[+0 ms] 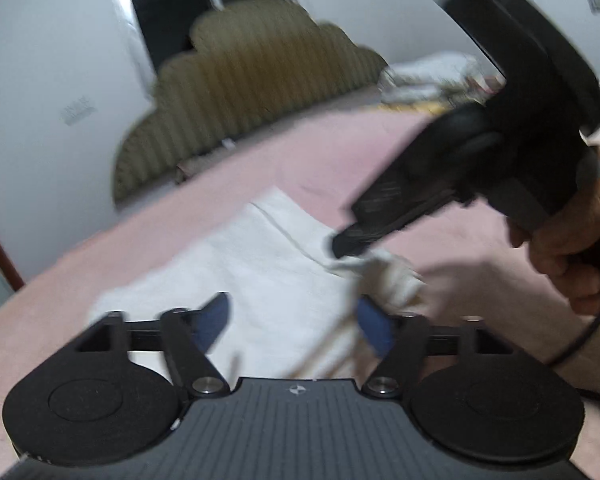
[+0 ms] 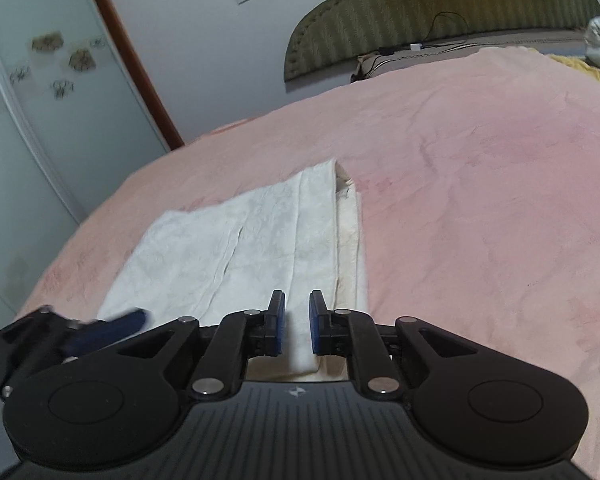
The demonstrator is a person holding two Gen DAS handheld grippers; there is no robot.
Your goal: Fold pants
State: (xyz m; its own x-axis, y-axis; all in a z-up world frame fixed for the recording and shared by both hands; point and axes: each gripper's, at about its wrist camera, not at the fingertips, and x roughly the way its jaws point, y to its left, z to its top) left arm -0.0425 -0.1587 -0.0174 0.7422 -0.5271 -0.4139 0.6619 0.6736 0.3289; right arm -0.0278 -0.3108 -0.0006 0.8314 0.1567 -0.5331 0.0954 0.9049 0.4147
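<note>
White pants lie folded in a long strip on the pink bedspread. My right gripper hovers low over their near end. Its blue pads stand a narrow gap apart, the cloth lies beneath them, and neither pad presses on it. The left wrist view shows the right gripper in a person's hand, its tip just above a bunched edge of the pants. My left gripper is spread wide over the pants with nothing between its pads. One of its blue fingers shows at lower left.
An olive striped headboard stands at the far end of the bed, with a cable and white plug at its foot. White bedding is heaped at the back right. A pale wardrobe door is on the left.
</note>
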